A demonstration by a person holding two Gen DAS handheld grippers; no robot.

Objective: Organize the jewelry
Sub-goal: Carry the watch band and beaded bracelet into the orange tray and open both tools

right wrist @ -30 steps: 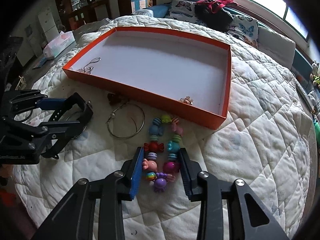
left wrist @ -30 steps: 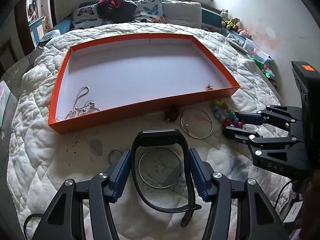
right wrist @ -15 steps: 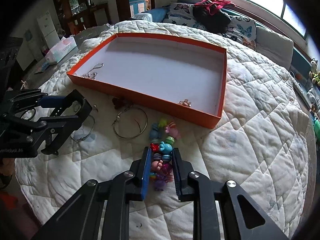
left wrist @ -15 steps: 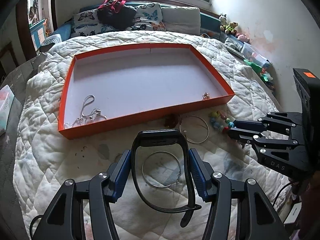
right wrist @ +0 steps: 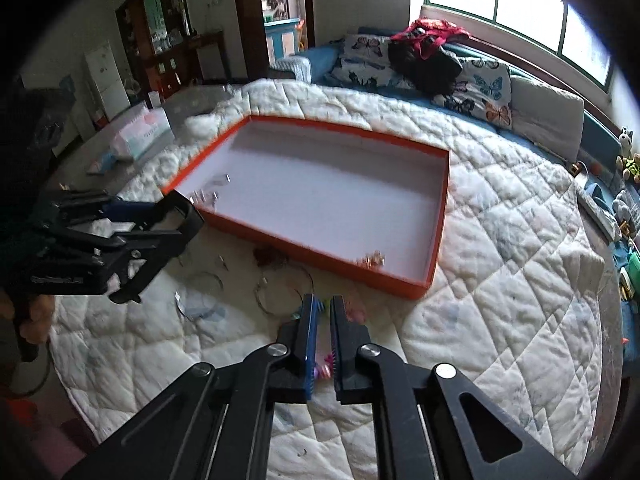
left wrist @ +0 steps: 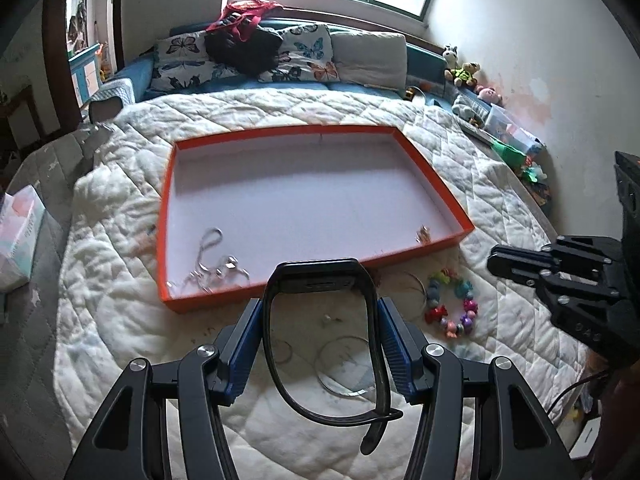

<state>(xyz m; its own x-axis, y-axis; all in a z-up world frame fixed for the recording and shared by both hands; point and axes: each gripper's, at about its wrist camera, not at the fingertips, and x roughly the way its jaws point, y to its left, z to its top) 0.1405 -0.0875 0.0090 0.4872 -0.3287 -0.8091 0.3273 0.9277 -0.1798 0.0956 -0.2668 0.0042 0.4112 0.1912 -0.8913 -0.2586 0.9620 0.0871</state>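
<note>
Left wrist view
- left gripper (left wrist: 320,312): lower centre, pads pressed against a black band (left wrist: 320,280), held clear of the quilt for carrying.
- orange tray (left wrist: 200,300): mid-frame, chain (left wrist: 212,268) inside.
- bead bracelet (left wrist: 452,304): right, lying on the quilt.

Right wrist view
- right gripper (right wrist: 323,312): lower centre, nearly closed; grasp uncertain.

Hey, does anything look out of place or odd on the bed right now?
Yes. The right gripper has shut, yet the bead bracelet lies on the quilt, apparently ungripped. Wire hoops also lie outside the orange tray.
</note>
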